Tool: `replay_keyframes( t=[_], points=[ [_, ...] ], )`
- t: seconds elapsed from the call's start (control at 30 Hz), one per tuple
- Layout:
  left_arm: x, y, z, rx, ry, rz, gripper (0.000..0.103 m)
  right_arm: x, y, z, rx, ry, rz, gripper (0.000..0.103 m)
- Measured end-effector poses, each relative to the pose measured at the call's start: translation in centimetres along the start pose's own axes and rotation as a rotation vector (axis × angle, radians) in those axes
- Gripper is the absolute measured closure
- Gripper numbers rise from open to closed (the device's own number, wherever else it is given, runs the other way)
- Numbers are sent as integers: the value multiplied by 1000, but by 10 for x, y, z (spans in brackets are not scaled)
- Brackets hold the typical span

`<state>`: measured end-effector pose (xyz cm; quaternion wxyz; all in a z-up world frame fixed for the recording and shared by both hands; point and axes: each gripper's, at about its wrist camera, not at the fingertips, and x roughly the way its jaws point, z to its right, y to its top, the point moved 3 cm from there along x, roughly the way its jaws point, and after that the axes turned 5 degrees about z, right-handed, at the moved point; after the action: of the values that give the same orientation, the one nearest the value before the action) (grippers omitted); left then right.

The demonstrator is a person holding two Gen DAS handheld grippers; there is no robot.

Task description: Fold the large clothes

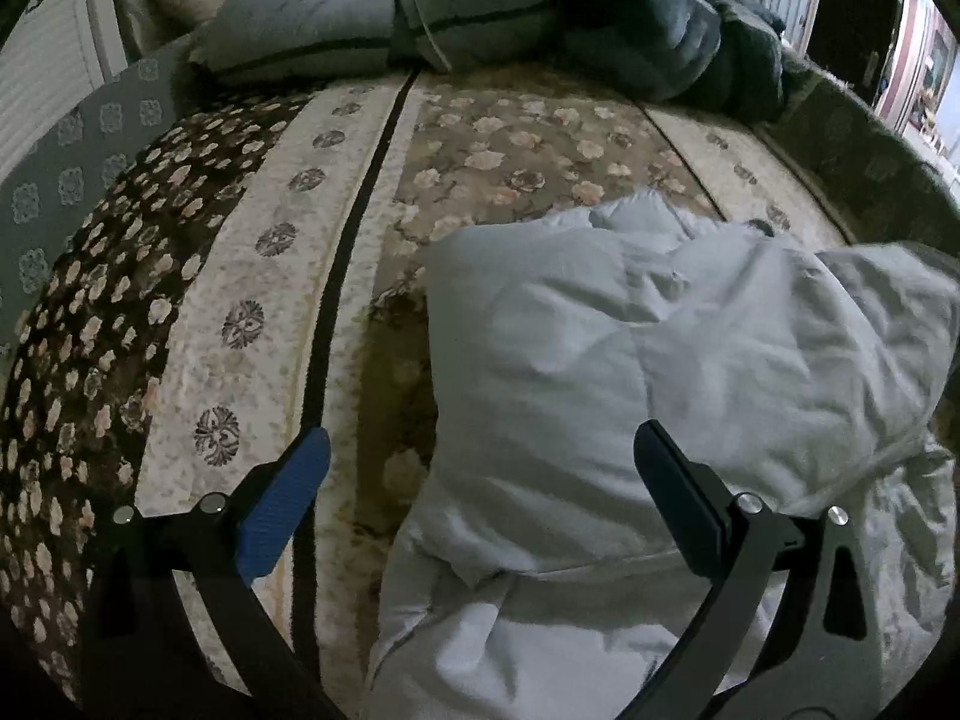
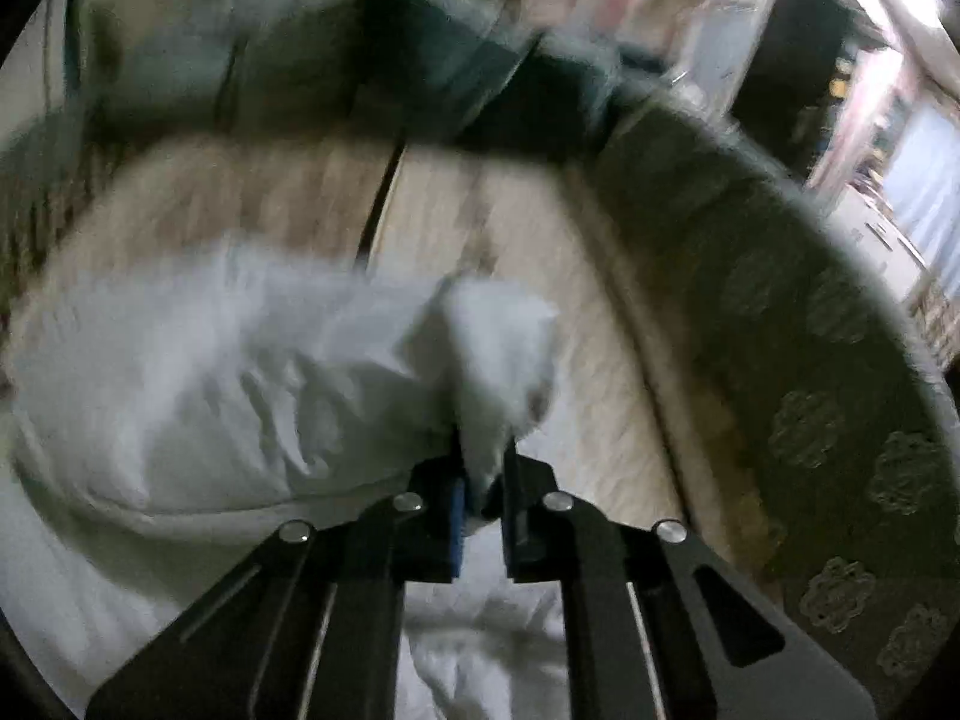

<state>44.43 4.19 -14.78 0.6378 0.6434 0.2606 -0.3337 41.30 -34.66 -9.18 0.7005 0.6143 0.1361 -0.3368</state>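
The big pale garment (image 1: pixel 648 372) lies in a puffy, half-folded heap on the bed (image 1: pixel 252 276), over toward the bed's right side as the left wrist view has it, with the patterned bedspread of floral bands and dark stripes bare to its left. The left tongs (image 1: pixel 480 480) stand wide apart above the near part of the garment, the blue-padded finger over the bedspread and the dark one over the cloth, neither pressing on anything. The right tongs (image 2: pixel 483 480) are pinched tight on a bunched corner of the garment (image 2: pixel 240 384), and the cloth stands up in a small peak just past the pads (the right wrist view is smeared with blur, so the fine folds cannot be read). At the head of the bed sits a pile of grey-blue pillows (image 1: pixel 360 18) and a darker quilt (image 1: pixel 672 42), well apart from the garment.
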Motion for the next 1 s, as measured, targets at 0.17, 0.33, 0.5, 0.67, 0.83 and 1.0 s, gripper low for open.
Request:
replay_keyframes(
  t=[0.17, 0.33, 0.5, 0.67, 0.83, 1.0],
  points=[
    [4, -3, 12, 25, -40, -17, 3, 33, -55, 23, -62, -55, -212, 95],
    [10, -10, 27, 126, 41, -37, 3, 62, -117, 43, -67, -144, -373, 92],
    [7, -9, 38, 141, 6, -32, 3, 33, -92, 88, 122, -192, -292, 87],
    [3, -8, 51, 109, -76, -25, 3, 14, -47, 42, 161, -8, -86, 41],
    [17, -14, 65, 148, -50, -36, 3, 47, -35, -32, 127, 156, -87, 41],
    [37, -22, 67, 132, -76, -90, 3, 87, -55, -58, 33, 134, -103, 39]
  ],
)
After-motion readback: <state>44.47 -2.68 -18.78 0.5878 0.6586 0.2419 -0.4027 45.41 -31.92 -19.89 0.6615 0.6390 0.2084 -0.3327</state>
